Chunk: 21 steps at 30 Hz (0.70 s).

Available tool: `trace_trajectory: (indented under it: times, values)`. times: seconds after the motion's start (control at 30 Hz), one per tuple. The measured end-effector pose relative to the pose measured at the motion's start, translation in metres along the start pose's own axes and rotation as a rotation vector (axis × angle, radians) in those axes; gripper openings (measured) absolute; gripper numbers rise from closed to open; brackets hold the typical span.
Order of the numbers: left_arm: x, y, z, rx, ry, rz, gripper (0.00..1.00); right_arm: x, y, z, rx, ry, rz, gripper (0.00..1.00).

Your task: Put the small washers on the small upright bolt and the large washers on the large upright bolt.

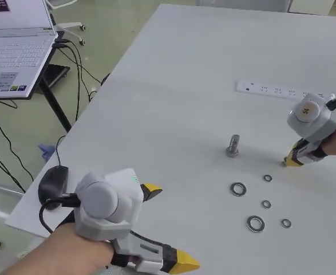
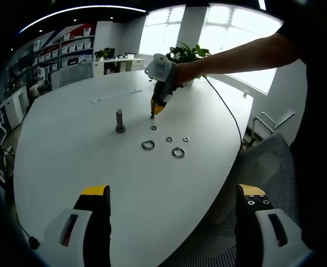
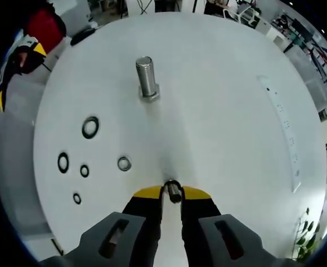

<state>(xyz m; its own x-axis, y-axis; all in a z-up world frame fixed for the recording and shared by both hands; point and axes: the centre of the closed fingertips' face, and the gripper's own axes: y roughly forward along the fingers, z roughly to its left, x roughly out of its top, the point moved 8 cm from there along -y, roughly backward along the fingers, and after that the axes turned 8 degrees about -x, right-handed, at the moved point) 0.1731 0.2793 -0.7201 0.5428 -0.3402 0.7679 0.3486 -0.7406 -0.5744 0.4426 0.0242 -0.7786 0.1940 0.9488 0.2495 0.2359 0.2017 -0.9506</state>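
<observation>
A large steel bolt (image 1: 233,146) (image 2: 120,120) (image 3: 147,78) stands upright on the white table (image 1: 173,86). To its right my right gripper (image 1: 291,162) (image 2: 153,114) (image 3: 173,194) points down at the table, shut on a small bolt (image 3: 174,191) whose end shows between the yellow tips. Two large washers (image 1: 238,188) (image 1: 255,223) and three small washers (image 1: 268,178) (image 1: 266,204) (image 1: 286,223) lie flat just in front of it. My left gripper (image 1: 169,226) (image 2: 172,192) (image 3: 18,75) hovers open and empty over the near left table edge, well away from the washers.
A white power strip (image 1: 282,91) lies behind the right gripper. A black mouse (image 1: 53,182) sits at the table's left edge, its cable running off. A laptop (image 1: 13,51) stands on a side stand to the far left, with cables hanging below it.
</observation>
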Motion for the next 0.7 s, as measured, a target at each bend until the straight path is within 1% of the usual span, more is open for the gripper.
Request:
trace_trajectory:
  times: [0.13, 0.43, 0.7]
  values:
    - [-0.0003, -0.0004, 0.0, 0.001, -0.005, -0.003, 0.93, -0.0022, 0.0041, -0.0001, -0.001, 0.0, 0.006, 0.13]
    - [-0.005, -0.0021, 0.0016, 0.001, -0.01, 0.005, 0.93, -0.0025, 0.008, 0.0002, -0.002, -0.005, 0.006, 0.13]
    - [-0.0043, -0.0018, 0.0025, -0.003, -0.013, 0.001, 0.92, -0.001, 0.0103, -0.0001, 0.002, -0.007, 0.007, 0.13]
